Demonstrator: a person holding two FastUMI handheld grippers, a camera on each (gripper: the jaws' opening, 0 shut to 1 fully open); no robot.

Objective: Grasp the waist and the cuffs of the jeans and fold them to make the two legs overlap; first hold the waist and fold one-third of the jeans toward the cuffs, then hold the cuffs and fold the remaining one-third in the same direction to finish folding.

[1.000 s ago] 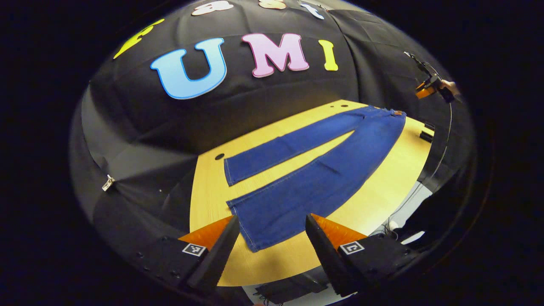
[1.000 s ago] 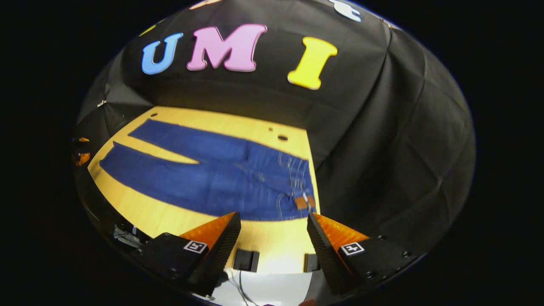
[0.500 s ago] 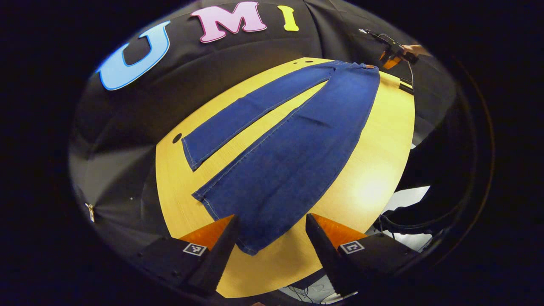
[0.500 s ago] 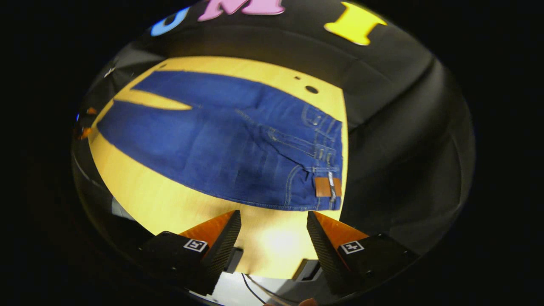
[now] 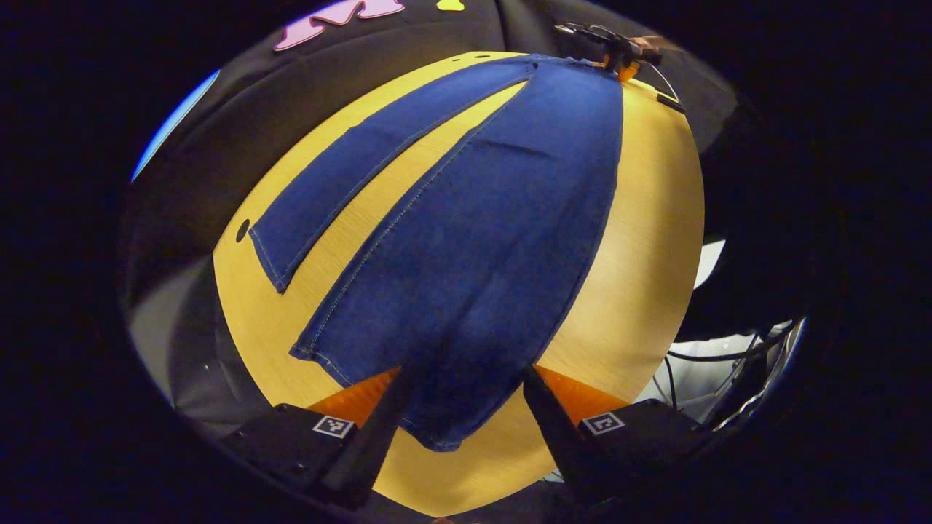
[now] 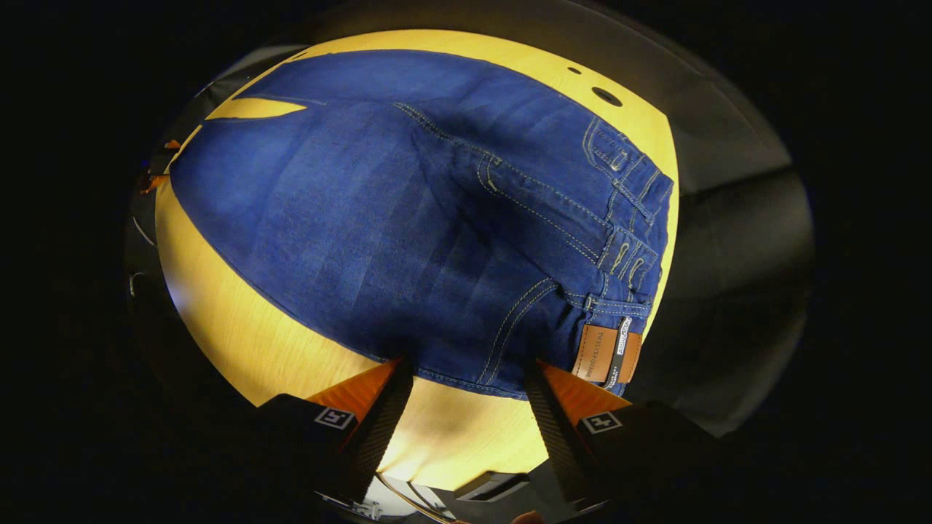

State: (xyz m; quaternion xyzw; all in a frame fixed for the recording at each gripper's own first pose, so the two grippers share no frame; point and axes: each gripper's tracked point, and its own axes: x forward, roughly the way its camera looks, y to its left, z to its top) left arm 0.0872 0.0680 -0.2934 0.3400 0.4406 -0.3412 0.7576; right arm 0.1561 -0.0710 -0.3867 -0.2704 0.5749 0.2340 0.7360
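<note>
Dark blue denim jeans (image 5: 466, 218) spread flat on the yellow wooden desk (image 5: 641, 240), legs apart. Since a second ago, both descended: left tongs (image 5: 462, 407) wide open over a cuff, right tongs (image 6: 470, 397) open at the waist edge — probably not touching. Grasping next.

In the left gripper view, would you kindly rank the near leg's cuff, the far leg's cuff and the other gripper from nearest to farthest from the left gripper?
1. The near leg's cuff, lying between the open fingers of the left gripper.
2. The far leg's cuff, up on the left of the table.
3. The right gripper, at the jeans' waist end at the top.
</note>
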